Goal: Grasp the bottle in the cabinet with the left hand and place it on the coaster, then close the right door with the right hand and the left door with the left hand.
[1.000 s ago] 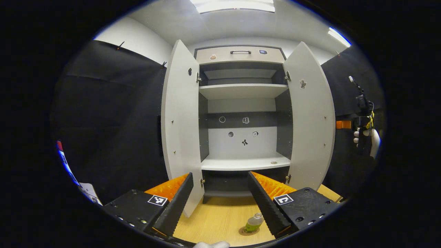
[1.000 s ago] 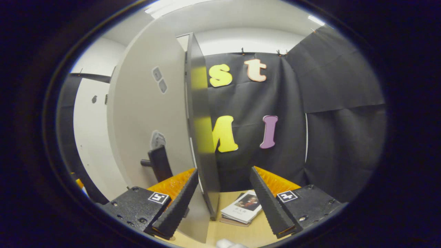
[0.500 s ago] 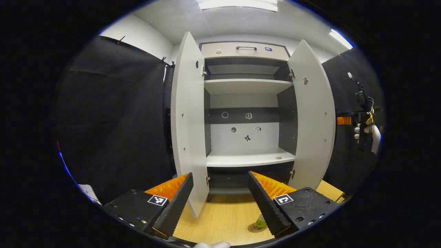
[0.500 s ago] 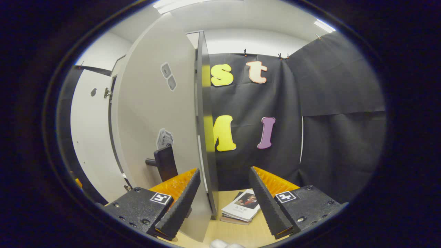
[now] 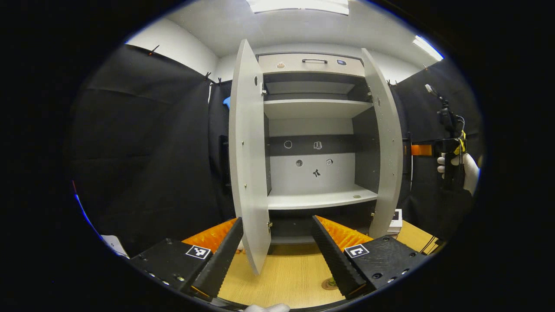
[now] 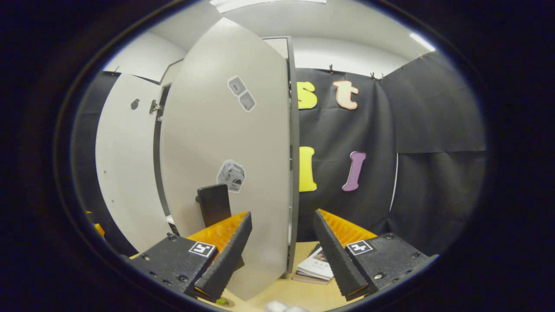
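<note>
The white cabinet (image 5: 318,199) stands with both doors ajar and bare shelves. Its left door (image 5: 249,164) hangs just beyond my open left gripper (image 5: 277,260). The right door (image 5: 388,151) is swung partway in. The coaster (image 5: 328,284) peeks out beside my right finger, which hides the bottle. A gloved hand (image 5: 466,167) holds my right gripper (image 5: 418,150) behind the right door. In the right gripper view, the right door (image 6: 230,151) with its black handle (image 6: 213,203) fills the left half. My open right gripper (image 6: 282,255) straddles its free edge. Whether a finger touches the door is unclear.
A wooden tabletop (image 5: 286,277) runs under the cabinet. A booklet (image 6: 316,268) lies on the table to the right of the door's edge. A small white box (image 5: 395,219) sits by the cabinet's right foot. Black cloth closes off both sides.
The right door has swung inward toward the cabinet, with the right gripper following its outer face. The left gripper's view has drifted, and the bottle has slipped behind its right finger.
</note>
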